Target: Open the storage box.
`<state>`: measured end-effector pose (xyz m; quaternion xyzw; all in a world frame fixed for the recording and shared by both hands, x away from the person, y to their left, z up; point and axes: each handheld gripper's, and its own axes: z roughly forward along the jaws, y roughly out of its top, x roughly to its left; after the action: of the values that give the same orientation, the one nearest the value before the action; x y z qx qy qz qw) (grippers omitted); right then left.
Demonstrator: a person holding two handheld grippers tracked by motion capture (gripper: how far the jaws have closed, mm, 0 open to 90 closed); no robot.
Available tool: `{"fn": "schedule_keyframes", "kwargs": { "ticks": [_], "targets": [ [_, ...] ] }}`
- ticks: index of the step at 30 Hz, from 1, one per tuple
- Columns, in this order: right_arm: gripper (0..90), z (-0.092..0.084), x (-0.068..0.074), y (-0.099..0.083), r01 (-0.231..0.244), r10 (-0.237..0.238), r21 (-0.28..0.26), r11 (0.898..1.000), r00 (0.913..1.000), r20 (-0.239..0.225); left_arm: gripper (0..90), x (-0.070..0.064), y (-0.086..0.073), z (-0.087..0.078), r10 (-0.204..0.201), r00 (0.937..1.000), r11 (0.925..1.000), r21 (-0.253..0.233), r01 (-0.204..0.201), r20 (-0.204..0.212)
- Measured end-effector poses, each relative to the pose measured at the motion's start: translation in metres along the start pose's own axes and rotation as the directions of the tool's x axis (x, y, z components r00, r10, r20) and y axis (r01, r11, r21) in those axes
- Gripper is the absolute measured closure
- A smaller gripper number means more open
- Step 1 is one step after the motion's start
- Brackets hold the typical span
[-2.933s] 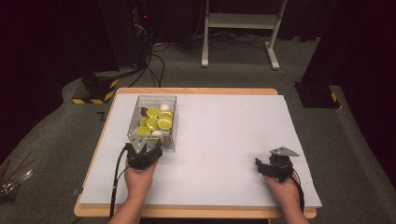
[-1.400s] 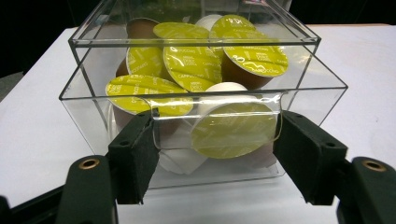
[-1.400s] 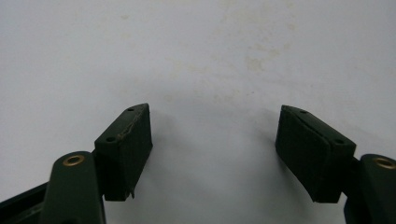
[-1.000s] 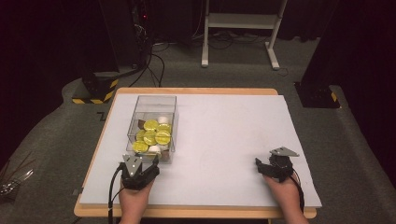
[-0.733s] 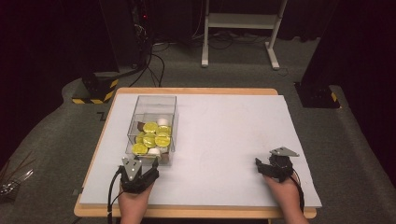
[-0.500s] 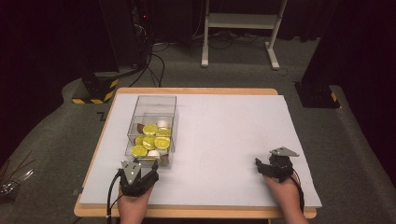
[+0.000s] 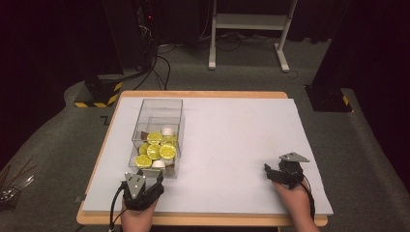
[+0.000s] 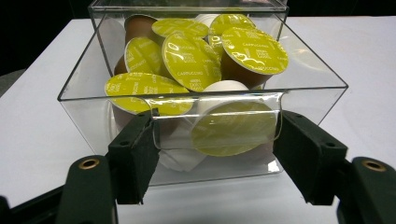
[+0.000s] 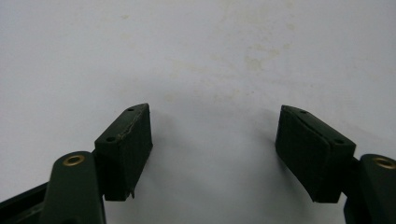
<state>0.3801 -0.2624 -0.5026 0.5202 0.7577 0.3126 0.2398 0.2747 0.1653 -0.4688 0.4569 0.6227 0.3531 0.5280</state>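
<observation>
- Nearest in, the left gripper (image 8: 212,154) sits low on the white-covered counter (image 7: 232,145), its black jaws spread wide on either side of the near end of the clear plastic box (image 8: 201,93). In the left gripper view the near wall stands right between the pads; whether they press on it or just flank it I can't tell for sure.
- My read: this is the drawing-in step, the box being handled by its near end.
- Next move, as I judge it: either pinch firmly on the wall or back straight off. The box is light and slick, so a skewed tug could twist it.
- Inside, a heap of yellow-lidded coffee capsules (image 8: 191,60) with a few white ones, leaning loosely; a jerk could shuffle them.
- Across the counter, the right gripper (image 7: 285,171) rests well apart from the box, its jaws spread over bare white surface with nothing between them.
- In the high view the box (image 7: 157,133) lies just ahead of the left gripper (image 7: 142,186), long side running away from the person.
</observation>
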Motion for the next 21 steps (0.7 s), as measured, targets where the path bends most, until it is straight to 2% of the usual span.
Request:
{"fn": "schedule_keyframes", "kwargs": {
  "ticks": [6, 9, 12, 16, 19, 21],
  "targets": [
    [27.1, 0.000, 0.000, 0.000, 0.000, 0.000, 0.000, 1.000, 1.0000, 0.000, 32.4, 0.001, -0.001, -0.002, 0.003, 1.0000, 1.0000, -0.001, -0.003, 0.005],
    [27.2, 0.000, 0.000, 0.000, 0.000, 0.000, 0.001, 1.000, 1.0000, 0.000, 32.0, 0.003, -0.001, -0.004, -0.007, 0.9997, 0.9999, -0.008, 0.007, 0.025],
    [27.2, 0.000, 0.000, 0.000, 0.001, -0.001, 0.000, 1.000, 1.0000, 0.000, 29.0, 0.005, -0.001, -0.007, 0.006, 0.9993, 0.9999, -0.012, -0.006, 0.037],
    [27.2, 0.000, 0.000, 0.000, -0.001, 0.001, 0.000, 1.000, 1.0000, 0.000, 26.4, 0.007, 0.001, -0.011, 0.004, 0.9990, 0.9999, -0.014, -0.004, 0.045],
    [27.2, 0.000, 0.000, 0.000, 0.001, -0.001, -0.001, 1.000, 1.0000, 0.001, 27.7, 0.008, 0.005, -0.016, -0.009, 0.9983, 0.9994, -0.033, 0.011, 0.057],
    [27.2, 0.000, 0.000, 0.000, 0.001, -0.001, -0.001, 1.000, 1.0000, 0.001, 30.1, 0.010, 0.008, -0.019, -0.002, 0.9981, 0.9991, -0.042, 0.004, 0.062]
  ]
}}
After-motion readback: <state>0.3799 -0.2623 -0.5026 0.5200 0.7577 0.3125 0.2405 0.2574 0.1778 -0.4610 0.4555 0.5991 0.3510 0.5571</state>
